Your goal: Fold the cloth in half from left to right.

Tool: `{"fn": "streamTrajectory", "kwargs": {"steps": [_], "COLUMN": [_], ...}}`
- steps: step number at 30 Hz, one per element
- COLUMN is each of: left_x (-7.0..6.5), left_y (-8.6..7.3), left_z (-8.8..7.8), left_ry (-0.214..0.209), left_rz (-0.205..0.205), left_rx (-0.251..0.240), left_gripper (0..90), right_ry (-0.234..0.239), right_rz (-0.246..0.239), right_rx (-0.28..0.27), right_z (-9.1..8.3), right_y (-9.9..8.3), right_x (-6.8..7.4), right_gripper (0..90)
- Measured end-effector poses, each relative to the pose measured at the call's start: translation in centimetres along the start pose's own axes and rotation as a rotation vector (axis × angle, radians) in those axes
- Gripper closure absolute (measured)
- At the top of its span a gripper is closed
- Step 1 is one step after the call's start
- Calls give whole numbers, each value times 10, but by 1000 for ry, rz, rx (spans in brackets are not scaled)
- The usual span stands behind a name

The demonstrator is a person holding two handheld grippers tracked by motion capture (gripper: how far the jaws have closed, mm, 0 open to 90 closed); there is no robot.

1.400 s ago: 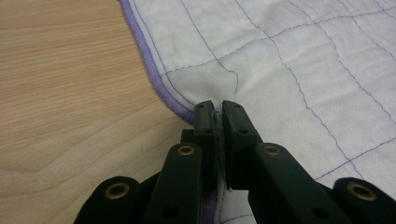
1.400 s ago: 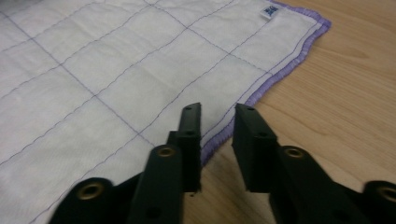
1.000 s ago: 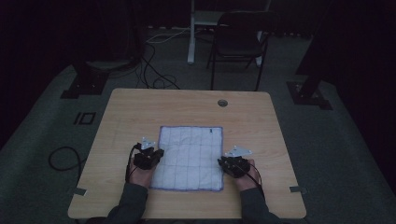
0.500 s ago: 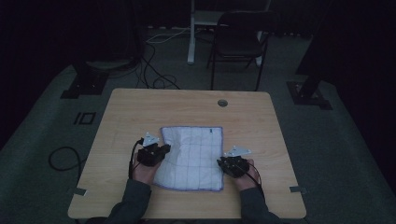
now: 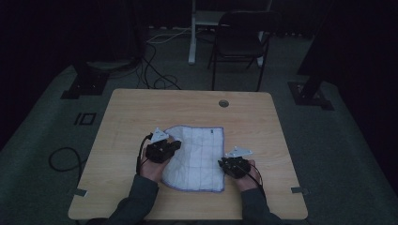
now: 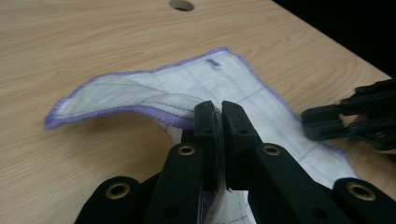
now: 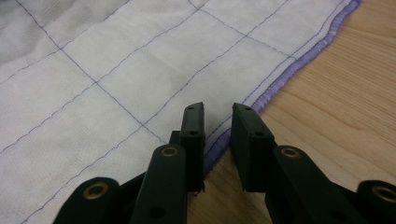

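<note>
A white quilted cloth [image 5: 199, 157] with a purple hem lies on the wooden table [image 5: 141, 108]. My left gripper [image 5: 174, 146] is shut on its left edge and holds that edge raised off the wood, curled over toward the middle. In the left gripper view the jaws [image 6: 215, 109] pinch the hem, and the cloth [image 6: 140, 91] arches away from them. My right gripper [image 5: 221, 164] rests at the cloth's right edge, open. In the right gripper view its jaws [image 7: 218, 114] straddle the purple hem of the cloth [image 7: 116, 70], which lies flat with a gap on either side.
A round cable hole [image 5: 224, 103] sits near the table's far edge. Behind the table stand a dark chair [image 5: 241, 40] and a white post, with cables on the floor. The right gripper [image 6: 327, 123] shows at the right in the left gripper view.
My left gripper has risen and moved right, carrying the cloth's left edge up and over toward the middle. The right gripper has stayed put.
</note>
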State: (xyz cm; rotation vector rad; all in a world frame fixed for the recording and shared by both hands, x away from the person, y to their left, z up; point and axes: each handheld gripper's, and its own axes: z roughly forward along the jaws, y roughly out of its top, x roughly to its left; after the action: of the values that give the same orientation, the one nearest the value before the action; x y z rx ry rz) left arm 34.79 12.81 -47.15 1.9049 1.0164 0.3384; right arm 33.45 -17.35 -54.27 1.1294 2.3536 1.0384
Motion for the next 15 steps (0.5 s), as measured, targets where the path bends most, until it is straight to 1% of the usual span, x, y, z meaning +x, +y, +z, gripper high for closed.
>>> {"fn": "streamTrajectory", "kwargs": {"steps": [3,6,13,15], "left_x": [-4,-8,-15,-18], "left_y": [4,6,11,12], "left_z": [3,5,9,12], "left_ry": [-13,-26,-50,-58], "left_rz": [11,9,22,24], "left_rx": [1,-4,-14,-10], "left_gripper": [862,862,862,862], "right_ry": [1,-1,-6,-5], "right_rz": [-1,-1,-5,-6], "right_rx": [0,-1,-2,-2], "right_z": [0,0,0,0], "right_y": [0,0,1,1], "right_x": [0,0,0,0], "right_gripper": [756,759,778,779]}}
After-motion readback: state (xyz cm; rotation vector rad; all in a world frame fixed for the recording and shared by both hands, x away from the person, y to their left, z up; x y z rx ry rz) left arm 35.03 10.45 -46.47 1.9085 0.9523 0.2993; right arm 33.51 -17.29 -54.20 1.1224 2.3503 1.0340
